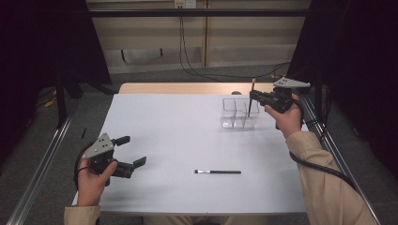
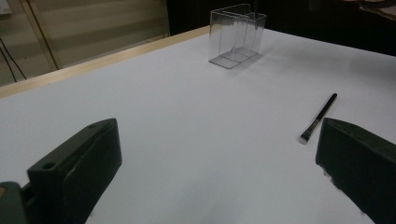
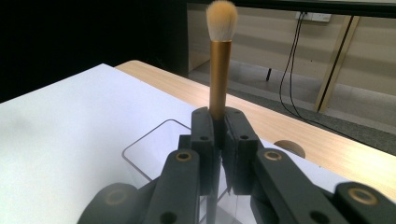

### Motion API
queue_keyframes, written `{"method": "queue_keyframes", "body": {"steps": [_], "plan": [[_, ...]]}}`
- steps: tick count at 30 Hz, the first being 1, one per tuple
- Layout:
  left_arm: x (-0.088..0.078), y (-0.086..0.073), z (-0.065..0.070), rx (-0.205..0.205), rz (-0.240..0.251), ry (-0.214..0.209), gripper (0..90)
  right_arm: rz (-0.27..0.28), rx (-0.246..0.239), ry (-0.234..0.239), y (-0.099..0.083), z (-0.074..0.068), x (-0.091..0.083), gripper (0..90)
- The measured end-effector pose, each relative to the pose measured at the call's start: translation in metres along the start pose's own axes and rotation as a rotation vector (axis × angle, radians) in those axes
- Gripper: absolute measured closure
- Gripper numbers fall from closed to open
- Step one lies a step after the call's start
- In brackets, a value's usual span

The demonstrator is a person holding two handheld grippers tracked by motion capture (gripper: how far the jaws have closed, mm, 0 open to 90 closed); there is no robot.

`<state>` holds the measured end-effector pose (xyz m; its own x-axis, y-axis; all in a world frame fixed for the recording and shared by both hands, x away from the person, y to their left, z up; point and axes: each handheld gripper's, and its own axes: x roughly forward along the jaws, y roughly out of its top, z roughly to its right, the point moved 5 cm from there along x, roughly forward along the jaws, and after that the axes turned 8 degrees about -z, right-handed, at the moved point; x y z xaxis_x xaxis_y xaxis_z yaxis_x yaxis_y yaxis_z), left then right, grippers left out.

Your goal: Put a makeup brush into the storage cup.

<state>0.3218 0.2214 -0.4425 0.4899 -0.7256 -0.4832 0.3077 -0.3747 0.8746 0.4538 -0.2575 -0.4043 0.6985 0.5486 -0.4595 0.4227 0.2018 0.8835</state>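
Observation:
My right gripper is shut on a makeup brush with a gold ferrule and pale bristles. It holds the makeup brush upright, bristles up, with the dark handle reaching down into a clear plastic organizer at the table's far right. A thin black brush lies flat on the white table near the front middle. My left gripper rests at the front left with its jaws wide apart and nothing between them. The clear organizer stands far beyond it.
The white table top has a wooden strip along its far edge. Metal rails run along both sides, and cables hang at the back wall.

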Motion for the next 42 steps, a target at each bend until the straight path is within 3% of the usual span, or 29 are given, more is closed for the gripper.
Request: {"method": "queue_keyframes", "body": {"steps": [11, 14, 19, 23, 28, 42], "plan": [[-0.001, 0.000, 0.000, -0.001, 0.000, 0.003, 0.3, -0.003, 0.006, 0.007, -0.003, 0.000, 0.000, 81.0], [-0.001, 0.000, 0.000, 0.002, 0.000, 0.002, 0.3, -0.003, 0.001, 0.016, -0.003, -0.001, 0.000, 63.8], [-0.001, 0.000, 0.000, -0.005, 0.003, 0.008, 0.3, 0.027, -0.022, 0.030, -0.002, -0.004, -0.004, 42.4], [-0.001, 0.001, 0.001, -0.003, 0.002, 0.008, 0.3, 0.056, -0.003, 0.058, -0.002, -0.007, -0.008, 30.5], [-0.001, 0.001, 0.000, -0.004, 0.004, 0.007, 0.3, 0.060, -0.002, 0.064, -0.004, -0.010, -0.010, 22.3], [-0.005, -0.003, 0.000, -0.007, 0.000, 0.015, 0.3, 0.078, -0.019, 0.130, -0.002, -0.030, -0.011, 13.3]]}}
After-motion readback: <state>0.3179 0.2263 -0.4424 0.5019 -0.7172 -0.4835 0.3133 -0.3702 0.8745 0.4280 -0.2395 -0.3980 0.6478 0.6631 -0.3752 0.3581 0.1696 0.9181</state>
